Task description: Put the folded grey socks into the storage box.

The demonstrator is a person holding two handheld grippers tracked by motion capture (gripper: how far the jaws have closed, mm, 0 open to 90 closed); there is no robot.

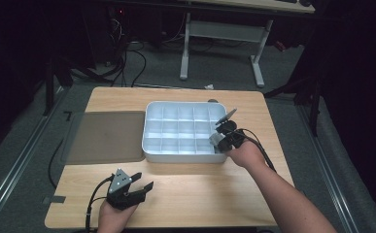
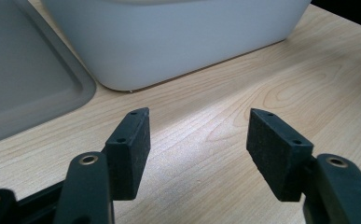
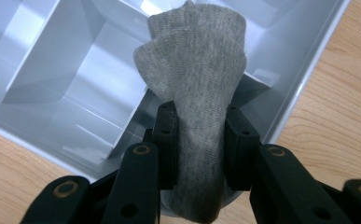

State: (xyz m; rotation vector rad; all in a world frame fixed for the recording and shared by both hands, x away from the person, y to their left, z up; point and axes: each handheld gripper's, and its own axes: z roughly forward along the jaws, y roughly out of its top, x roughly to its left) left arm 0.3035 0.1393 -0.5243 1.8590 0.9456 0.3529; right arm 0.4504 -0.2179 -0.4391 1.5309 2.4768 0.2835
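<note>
In the high view, a white compartment tray (image 1: 183, 131) is seen on the light wooden bench (image 1: 200, 189), towards the middle of its far half, with a flat grey mat (image 1: 105, 137) lying just beside it on the left, reaching the bench's left edge. The right hand-held gripper (image 1: 218, 140) is held at the tray's near right corner, above the compartments there, and a small grey piece of cloth is seen at its tip. The left hand-held gripper (image 1: 144, 187) is held low over the bench near the near edge, left of centre, well apart from the tray; its jaws are seen spread.

In the left gripper view, the two black jaws of the left hand-held gripper (image 2: 199, 140) are set wide apart with nothing between them, only bare bench wood being seen in the gap. The white outer wall of the tray (image 2: 178, 42) is seen ahead, and a corner of the grey mat (image 2: 24, 79) lies to the left of it.

In the right gripper view, a grey sock (image 3: 197, 93) is clamped between the jaws of the right hand-held gripper (image 3: 199, 126), the pads being pressed against its sides. The sock's free end is fanned out above the jaws, over the tray's corner compartments (image 3: 66, 84), and its other end hangs below the pads. The tray's rim and the bench wood beyond it are seen at the right.
</note>
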